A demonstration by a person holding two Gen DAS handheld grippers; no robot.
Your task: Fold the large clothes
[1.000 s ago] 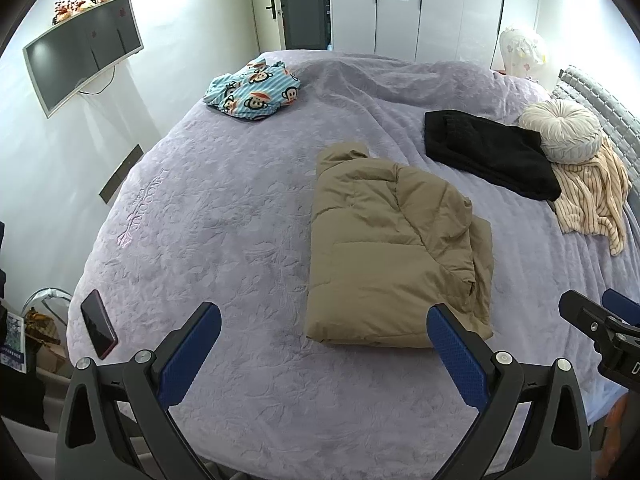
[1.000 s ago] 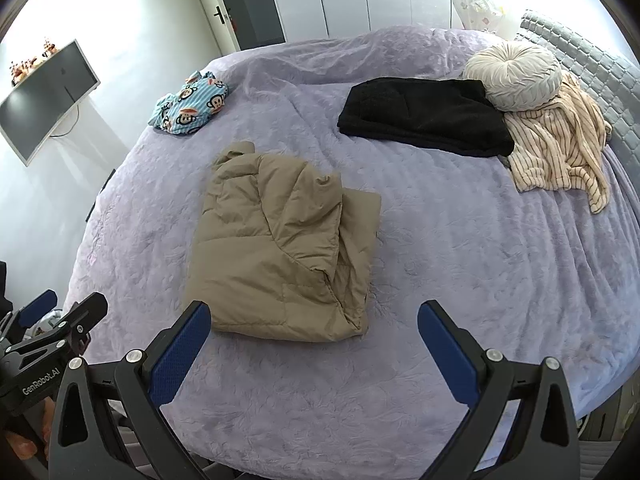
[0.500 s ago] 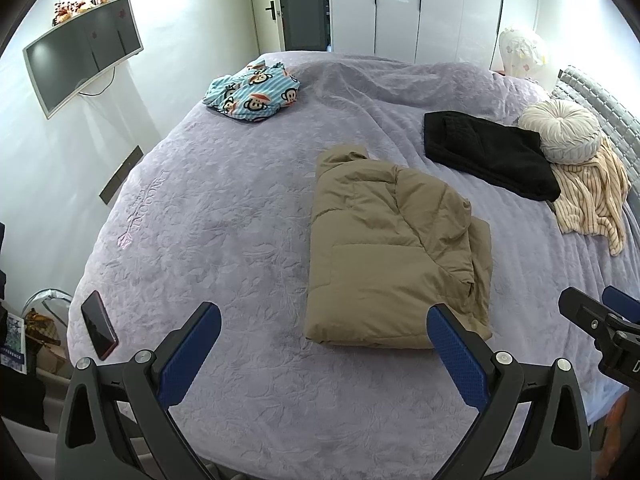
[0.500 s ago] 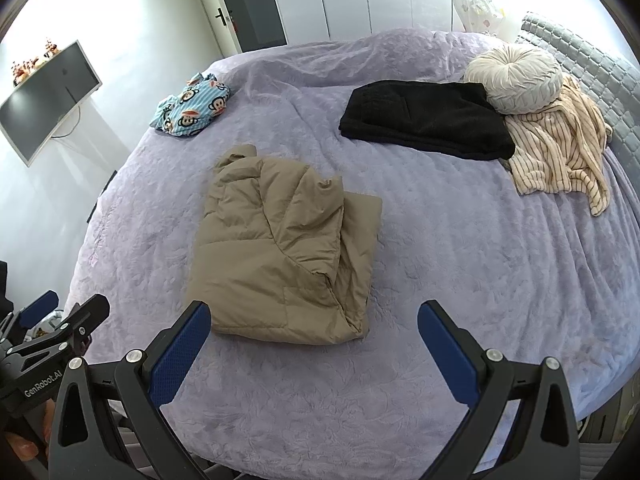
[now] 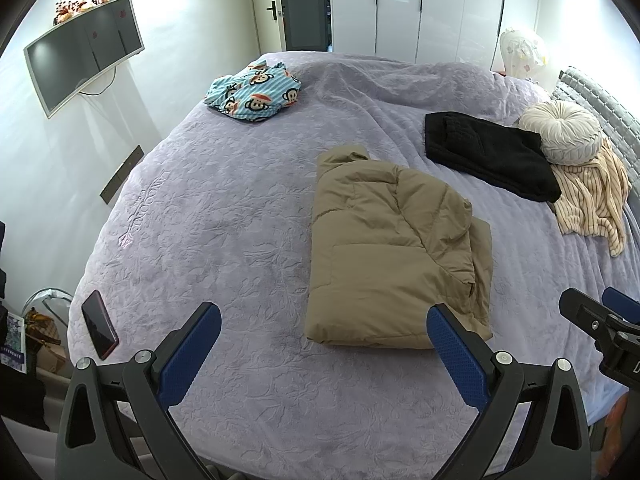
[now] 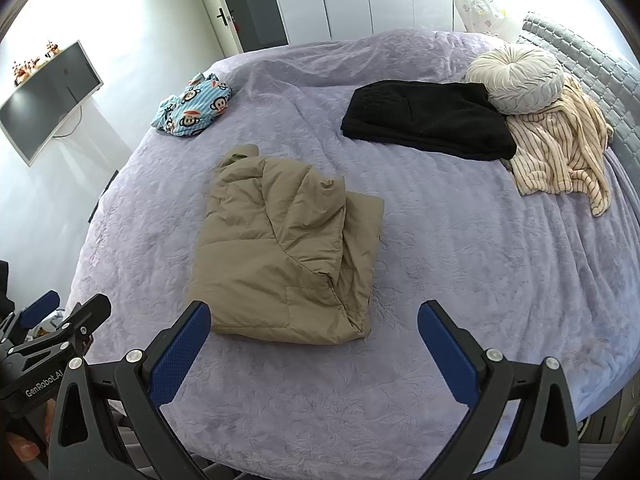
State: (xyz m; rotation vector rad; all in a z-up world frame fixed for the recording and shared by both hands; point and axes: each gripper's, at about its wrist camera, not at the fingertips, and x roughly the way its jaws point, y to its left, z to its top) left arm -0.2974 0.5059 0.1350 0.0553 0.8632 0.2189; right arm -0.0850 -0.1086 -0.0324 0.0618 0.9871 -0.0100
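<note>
On the lavender bedspread (image 5: 240,208) ahead lies the folded khaki puffer jacket (image 5: 392,248); my left gripper (image 5: 324,344) and right gripper (image 6: 312,340) hover spread wide, holding nothing.

A home bedroom. A large bed (image 5: 240,208) under a lavender embossed cover fills the room ahead of the gripper, with a padded grey headboard (image 6: 592,64) and a round pleated cushion (image 6: 516,80) far right. White wardrobe doors (image 5: 420,8) stand beyond it, and a wall-mounted television (image 5: 84,52) hangs far left.
</note>
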